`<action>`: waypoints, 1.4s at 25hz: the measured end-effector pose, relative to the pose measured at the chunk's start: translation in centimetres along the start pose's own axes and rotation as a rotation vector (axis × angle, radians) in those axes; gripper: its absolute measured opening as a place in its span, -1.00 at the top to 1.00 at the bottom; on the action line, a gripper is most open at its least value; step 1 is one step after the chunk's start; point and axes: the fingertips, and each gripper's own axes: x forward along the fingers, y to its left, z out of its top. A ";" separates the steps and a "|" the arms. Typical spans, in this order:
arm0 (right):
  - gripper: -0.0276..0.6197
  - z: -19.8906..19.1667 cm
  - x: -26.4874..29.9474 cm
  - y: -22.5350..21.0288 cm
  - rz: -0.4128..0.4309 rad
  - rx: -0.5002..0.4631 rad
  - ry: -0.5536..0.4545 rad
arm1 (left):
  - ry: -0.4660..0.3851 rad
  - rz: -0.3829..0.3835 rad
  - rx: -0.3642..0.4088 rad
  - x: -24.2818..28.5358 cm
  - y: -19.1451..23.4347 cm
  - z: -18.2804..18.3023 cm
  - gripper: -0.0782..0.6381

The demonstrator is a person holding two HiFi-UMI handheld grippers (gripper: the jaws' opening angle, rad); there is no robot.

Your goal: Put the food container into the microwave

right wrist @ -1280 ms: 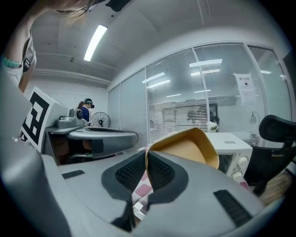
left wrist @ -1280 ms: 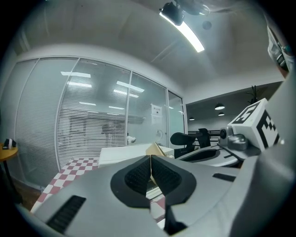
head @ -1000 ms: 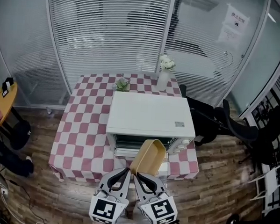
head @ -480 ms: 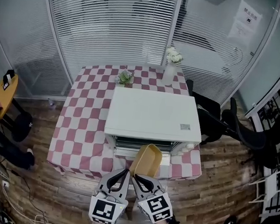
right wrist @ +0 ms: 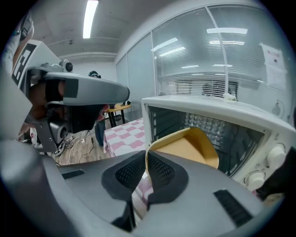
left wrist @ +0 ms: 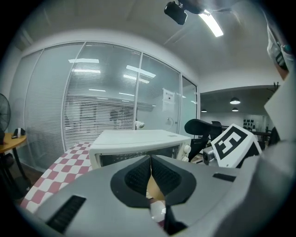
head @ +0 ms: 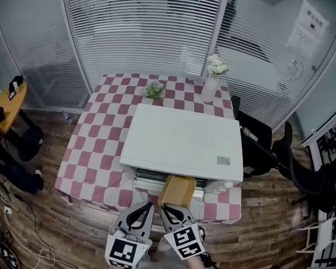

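A white microwave (head: pixel 181 143) stands on a red-and-white checked table (head: pixel 97 150), and its dark cavity (right wrist: pixel 208 132) is open toward me. My right gripper (head: pixel 172 211) is shut on the near rim of a yellow food container (head: pixel 178 190). The container (right wrist: pixel 185 148) is empty and tilted, and its far end is at the cavity's mouth. My left gripper (head: pixel 139 213) hangs just left of the right one. Its jaws are shut together with nothing between them (left wrist: pixel 151 167). In the left gripper view the microwave (left wrist: pixel 138 141) shows ahead. The right gripper (right wrist: pixel 146 169) pinches the thin yellow wall.
Behind the microwave stand a white vase of flowers (head: pixel 212 83) and a small plant (head: pixel 154 90). A black office chair (head: pixel 301 166) is on the right and a yellow round table (head: pixel 9 103) on the left. Cables lie on the wooden floor (head: pixel 16 247). Glass walls with blinds close off the back.
The right gripper has carried the container forward and lower, so its far end has reached the microwave's opening. The left gripper has stayed shut beside it.
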 end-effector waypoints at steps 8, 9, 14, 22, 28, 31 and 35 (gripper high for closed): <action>0.89 0.2 1.4 -4.1 0.023 -0.160 0.074 | -0.022 0.098 -0.013 2.0 0.0 1.1 0.74; 0.89 0.2 1.6 -4.4 0.028 -0.182 0.079 | -0.022 0.112 -0.015 2.2 0.0 1.3 0.74; 0.89 0.2 3.2 -5.4 0.037 -0.318 0.103 | -0.018 0.182 -0.031 2.3 0.3 2.0 0.74; 0.89 0.1 6.0 -6.1 -0.004 -0.473 0.136 | -0.025 0.221 -0.047 2.4 2.4 1.8 0.74; 0.89 1.0 8.4 -7.3 -0.114 -0.505 0.171 | -0.021 0.122 -0.002 3.7 4.9 2.6 0.74; 0.89 1.3 9.5 -7.6 -0.171 -0.499 0.186 | 0.007 0.065 0.016 4.3 6.2 2.8 0.74; 0.89 1.6 10.8 -8.0 -0.232 -0.478 0.199 | 0.016 0.015 0.020 4.8 7.8 3.0 0.74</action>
